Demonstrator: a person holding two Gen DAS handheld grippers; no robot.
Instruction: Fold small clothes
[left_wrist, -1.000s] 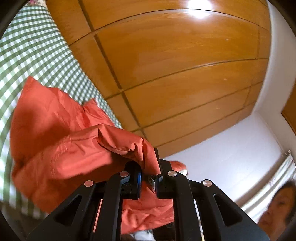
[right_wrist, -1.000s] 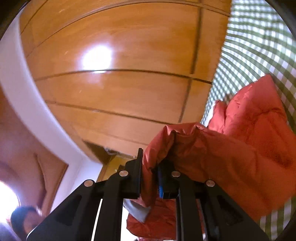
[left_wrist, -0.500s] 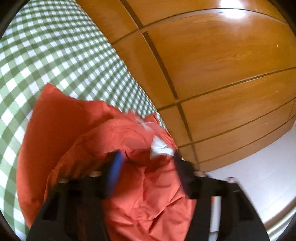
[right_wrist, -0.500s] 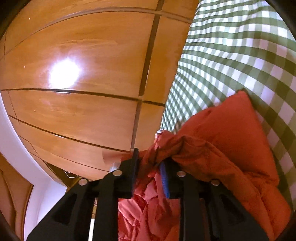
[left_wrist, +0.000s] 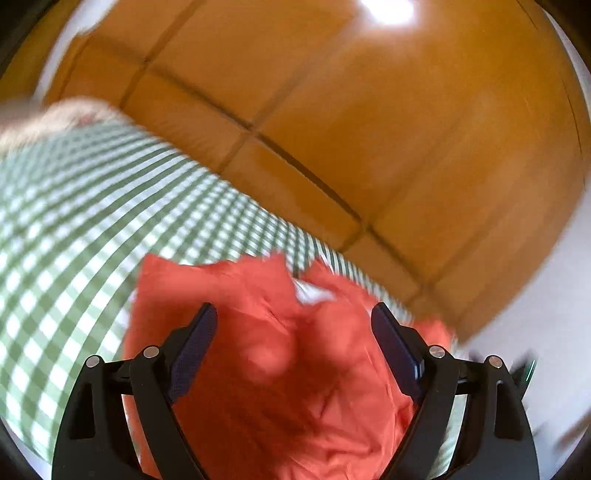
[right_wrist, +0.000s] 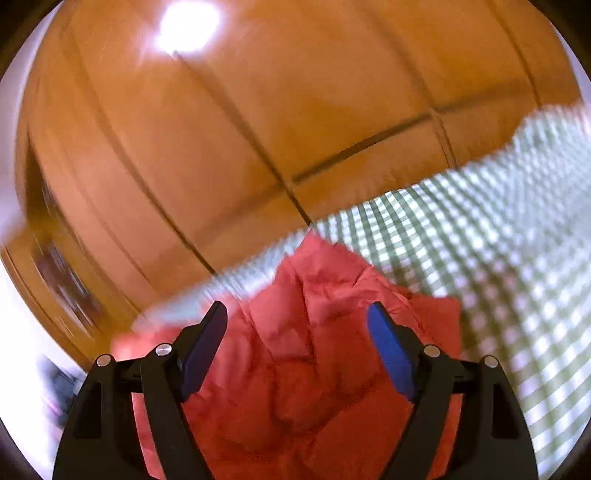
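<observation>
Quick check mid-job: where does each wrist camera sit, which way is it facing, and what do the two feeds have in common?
Left wrist: sits on the left claw, looking forward and slightly down over the red garment on the checked cloth; both fingers show, opening, pads off the fabric.
Right wrist: sits on the right claw, facing the same way; its fingers are also opening, clear of the garment.
Shared: garment, checked cloth and wooden panels behind; both blurred.
</observation>
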